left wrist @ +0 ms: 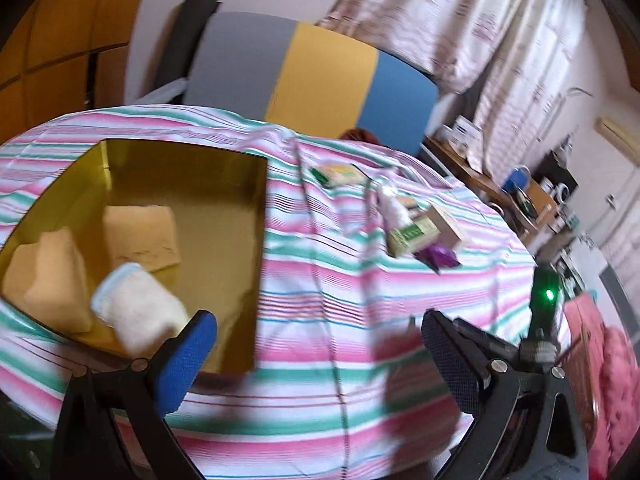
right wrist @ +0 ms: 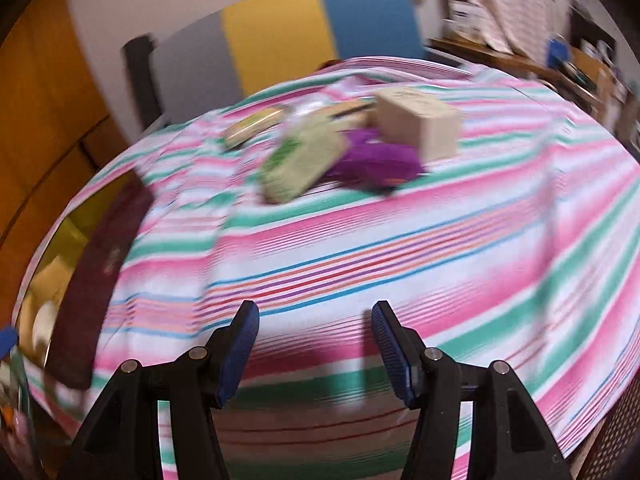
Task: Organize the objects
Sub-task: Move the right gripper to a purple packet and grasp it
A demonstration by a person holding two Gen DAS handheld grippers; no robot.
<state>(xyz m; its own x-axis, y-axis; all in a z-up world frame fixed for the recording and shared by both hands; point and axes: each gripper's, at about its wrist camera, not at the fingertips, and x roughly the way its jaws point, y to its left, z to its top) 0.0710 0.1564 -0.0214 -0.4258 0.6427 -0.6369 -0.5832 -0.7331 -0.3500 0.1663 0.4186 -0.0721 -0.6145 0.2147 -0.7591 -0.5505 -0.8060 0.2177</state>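
A gold box (left wrist: 224, 248) sits open on the striped cloth (left wrist: 320, 300) at the left. It holds two yellow sponge-like blocks (left wrist: 140, 236) and a white roll (left wrist: 136, 312), which lies just beside my left fingertip. My left gripper (left wrist: 318, 320) is open wide over the cloth, nothing between its pads. Farther right lie a green box (left wrist: 412, 236), a beige box (left wrist: 444, 226), a purple packet (left wrist: 438, 258) and a flat packet (left wrist: 340, 174). My right gripper (right wrist: 316, 320) is open and empty, well short of the green box (right wrist: 300, 160), beige box (right wrist: 416, 124) and purple packet (right wrist: 376, 160).
A chair back (left wrist: 320, 76) in grey, yellow and blue stands behind the table. A cluttered wooden desk (left wrist: 520, 196) and curtains fill the right side. A dark red sleeve (right wrist: 100, 276) crosses the gold box (right wrist: 68, 232) in the right wrist view. Both views are motion-blurred.
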